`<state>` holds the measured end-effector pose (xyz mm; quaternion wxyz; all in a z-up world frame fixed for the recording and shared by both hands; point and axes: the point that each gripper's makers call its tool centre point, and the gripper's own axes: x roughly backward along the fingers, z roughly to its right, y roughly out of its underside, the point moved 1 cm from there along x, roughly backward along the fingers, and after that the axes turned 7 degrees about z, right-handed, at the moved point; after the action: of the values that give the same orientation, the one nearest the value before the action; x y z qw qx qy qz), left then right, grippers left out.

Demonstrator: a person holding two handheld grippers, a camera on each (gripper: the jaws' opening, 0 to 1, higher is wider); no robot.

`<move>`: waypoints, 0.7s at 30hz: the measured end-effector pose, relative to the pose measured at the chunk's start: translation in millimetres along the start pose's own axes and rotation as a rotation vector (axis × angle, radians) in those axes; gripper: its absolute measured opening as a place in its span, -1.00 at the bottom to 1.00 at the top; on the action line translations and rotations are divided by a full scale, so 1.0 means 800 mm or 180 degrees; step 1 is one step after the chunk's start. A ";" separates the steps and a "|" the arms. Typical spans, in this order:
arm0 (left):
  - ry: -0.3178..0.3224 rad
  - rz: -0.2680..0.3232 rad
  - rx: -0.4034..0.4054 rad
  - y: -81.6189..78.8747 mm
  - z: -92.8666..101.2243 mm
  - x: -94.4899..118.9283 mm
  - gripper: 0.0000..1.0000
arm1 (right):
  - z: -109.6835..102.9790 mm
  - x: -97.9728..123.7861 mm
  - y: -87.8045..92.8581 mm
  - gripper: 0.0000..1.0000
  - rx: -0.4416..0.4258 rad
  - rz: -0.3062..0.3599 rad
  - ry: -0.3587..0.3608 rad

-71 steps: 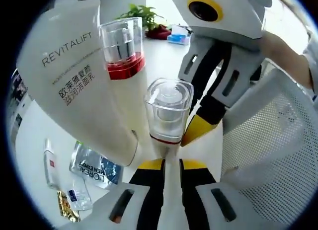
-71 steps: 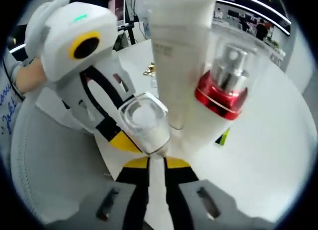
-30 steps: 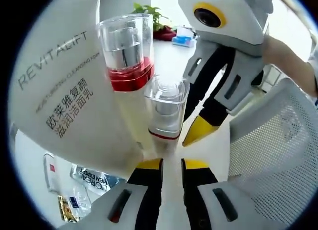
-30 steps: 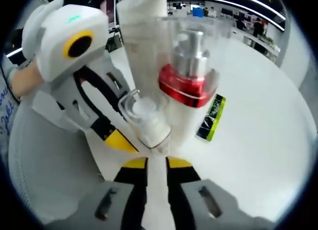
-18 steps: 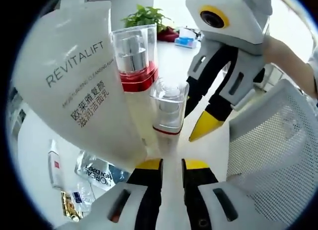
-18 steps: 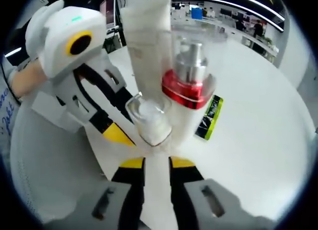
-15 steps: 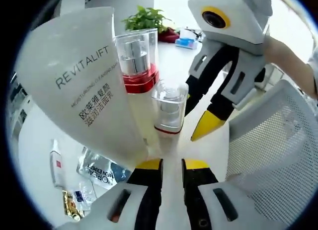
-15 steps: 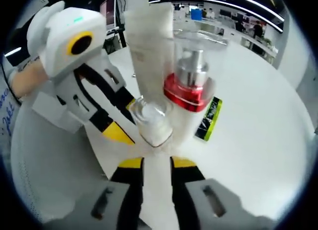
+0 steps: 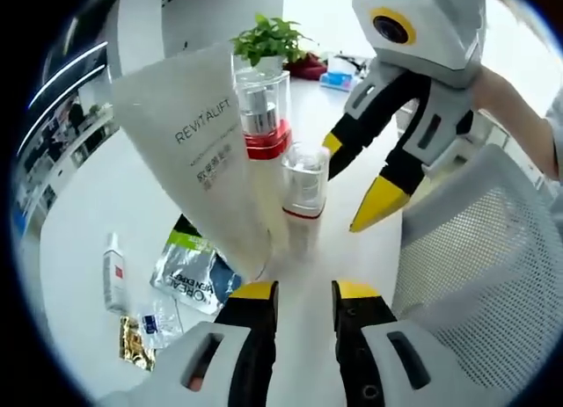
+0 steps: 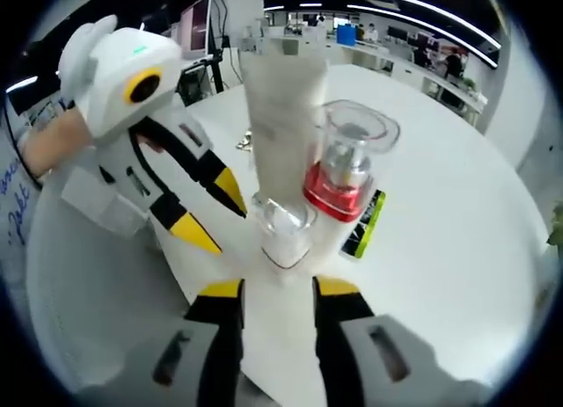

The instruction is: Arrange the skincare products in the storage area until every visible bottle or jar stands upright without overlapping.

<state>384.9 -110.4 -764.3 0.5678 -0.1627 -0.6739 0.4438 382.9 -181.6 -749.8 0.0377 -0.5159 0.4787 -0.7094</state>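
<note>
Three products stand upright close together on the white table (image 9: 79, 205): a white REVITALIFT tube (image 9: 204, 156), a tall bottle with a red collar (image 9: 264, 130) and a small clear-capped bottle (image 9: 303, 196). My left gripper (image 9: 303, 294) is open just short of the small bottle, with nothing between its jaws. My right gripper (image 9: 356, 177) reaches in from the upper right, open beside that bottle. In the right gripper view the small bottle (image 10: 284, 236) stands free beyond my open right gripper (image 10: 277, 288), with the red-collared bottle (image 10: 346, 183) and the tube (image 10: 281, 104) behind. My left gripper (image 10: 215, 212) is open at their left.
A Men Expert sachet (image 9: 186, 271), a small white tube (image 9: 113, 279), a blue sachet (image 9: 158, 323) and a gold packet (image 9: 136, 341) lie flat at the left. A white mesh basket (image 9: 475, 275) stands at the right. A potted plant (image 9: 268, 38) is behind. A green-edged sachet (image 10: 365, 221) lies past the bottles.
Both grippers have backed away from the group, which looks smaller now. The right gripper's jaws have spread and no longer hold the small bottle. The left jaws have widened a little.
</note>
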 end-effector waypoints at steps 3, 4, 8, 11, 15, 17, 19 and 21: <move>-0.0048 0.0014 0.0043 0.002 -0.004 0.009 -0.50 | -0.004 0.004 -0.003 -0.28 0.0027 0.0034 -0.0028; -0.0075 0.0016 0.0065 0.003 -0.005 0.012 -0.48 | -0.004 0.004 -0.004 -0.24 0.0030 0.0037 -0.0027; -0.0147 0.0036 0.0077 0.006 -0.011 0.024 -0.45 | -0.009 0.010 -0.011 -0.12 0.0061 0.0083 -0.0015; -0.0212 0.0050 0.0104 0.008 -0.015 0.034 -0.38 | -0.008 0.014 -0.013 -0.02 0.0076 0.0085 0.0039; -0.0288 0.0074 0.0124 0.010 -0.021 0.047 -0.32 | -0.008 0.020 -0.019 0.09 0.0095 0.0130 0.0094; -0.0340 0.0078 0.0135 0.011 -0.025 0.055 -0.28 | -0.009 0.022 -0.022 0.12 0.0094 0.0160 0.0103; -0.0396 0.0092 0.0145 0.013 -0.029 0.063 -0.22 | -0.010 0.024 -0.026 0.16 0.0095 0.0182 0.0122; -0.0468 0.0114 0.0127 0.014 -0.033 0.071 -0.13 | -0.011 0.025 -0.028 0.20 0.0117 0.0196 0.0136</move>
<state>388.4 -52.2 -738.5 0.5120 -0.1304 -0.7018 0.4779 376.4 -174.8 -719.6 0.0588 -0.4848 0.4819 -0.7275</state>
